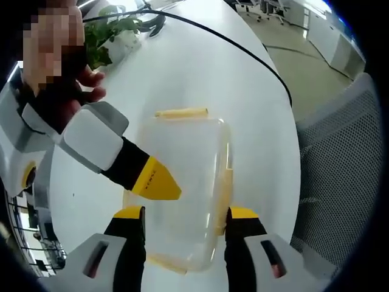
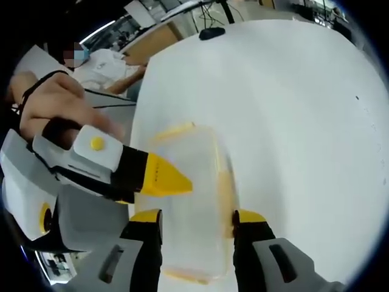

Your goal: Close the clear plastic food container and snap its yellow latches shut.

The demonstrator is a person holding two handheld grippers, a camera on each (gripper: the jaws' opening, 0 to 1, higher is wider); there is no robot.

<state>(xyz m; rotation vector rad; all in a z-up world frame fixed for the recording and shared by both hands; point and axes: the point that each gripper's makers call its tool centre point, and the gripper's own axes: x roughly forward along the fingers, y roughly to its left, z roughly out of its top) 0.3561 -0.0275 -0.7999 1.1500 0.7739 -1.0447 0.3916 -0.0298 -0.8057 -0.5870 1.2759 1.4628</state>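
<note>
The clear plastic food container (image 1: 182, 194) lay on the white surface (image 1: 200, 73) with its lid seemingly on and its yellow latches (image 1: 181, 113) showing along the edges.

In the left gripper view, the left hand-held gripper (image 1: 185, 218) stood wide open, its jaws straddling the container's near end without clearly touching it. The right hand-held gripper (image 1: 155, 179), gripped by a hand (image 1: 67, 85), reached in over the lid with its yellow tips apparently together, holding nothing. The likely risk was the light, slick container skidding on the smooth surface when a latch was pressed, since neither tool held it. Pressing the lid's middle could also flex it without seating it.

In the right gripper view, the right hand-held gripper (image 2: 197, 219) stood open astride the container (image 2: 194, 207), gripping nothing, while the left hand-held gripper (image 2: 164, 176) came in over the lid. With the two tools crossing so closely, they could knock together and push the container askew. Whether any latch (image 2: 225, 185) was already snapped could not be told.
</note>
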